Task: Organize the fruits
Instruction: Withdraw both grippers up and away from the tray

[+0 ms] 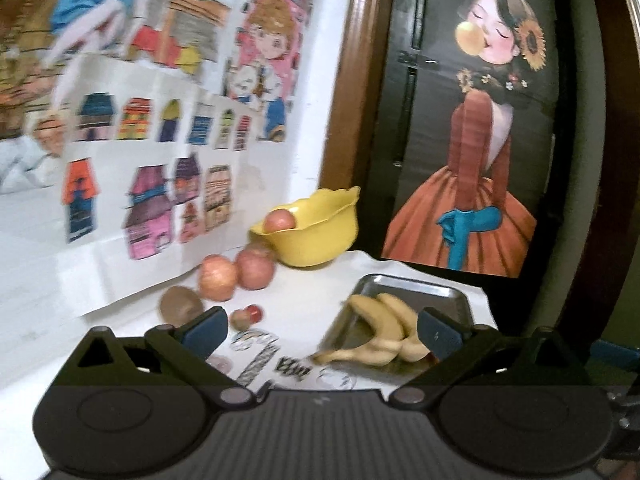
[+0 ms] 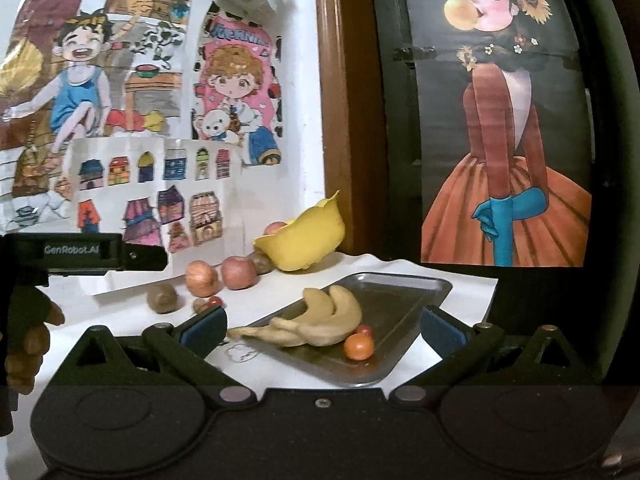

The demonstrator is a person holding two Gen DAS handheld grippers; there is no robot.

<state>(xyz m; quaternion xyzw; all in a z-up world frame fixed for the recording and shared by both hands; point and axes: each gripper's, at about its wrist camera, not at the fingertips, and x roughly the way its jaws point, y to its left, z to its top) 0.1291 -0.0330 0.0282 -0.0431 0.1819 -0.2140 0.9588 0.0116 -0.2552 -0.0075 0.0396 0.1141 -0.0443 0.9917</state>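
A bunch of bananas (image 2: 320, 322) lies in a metal tray (image 2: 400, 300) with a small orange (image 2: 359, 347) and a red cherry tomato (image 2: 365, 330) beside it. The same bananas (image 1: 384, 328) and tray (image 1: 408, 286) show in the left wrist view. Two apples (image 1: 236, 274) sit on the white table by a yellow bowl (image 1: 316, 232) that holds another apple (image 1: 279, 220). A kiwi (image 1: 181, 305) and two small fruits (image 1: 248, 315) lie nearer. My left gripper (image 1: 320, 330) is open above the table, nothing between its fingers. My right gripper (image 2: 322, 330) is open, in front of the tray.
Colourful drawings (image 2: 152, 120) cover the wall at left and behind the table. A wooden frame (image 2: 340, 120) and a dark panel with a painted figure (image 2: 504, 140) stand behind the tray. The other gripper's black body (image 2: 84, 256) and a hand (image 2: 28, 340) are at left.
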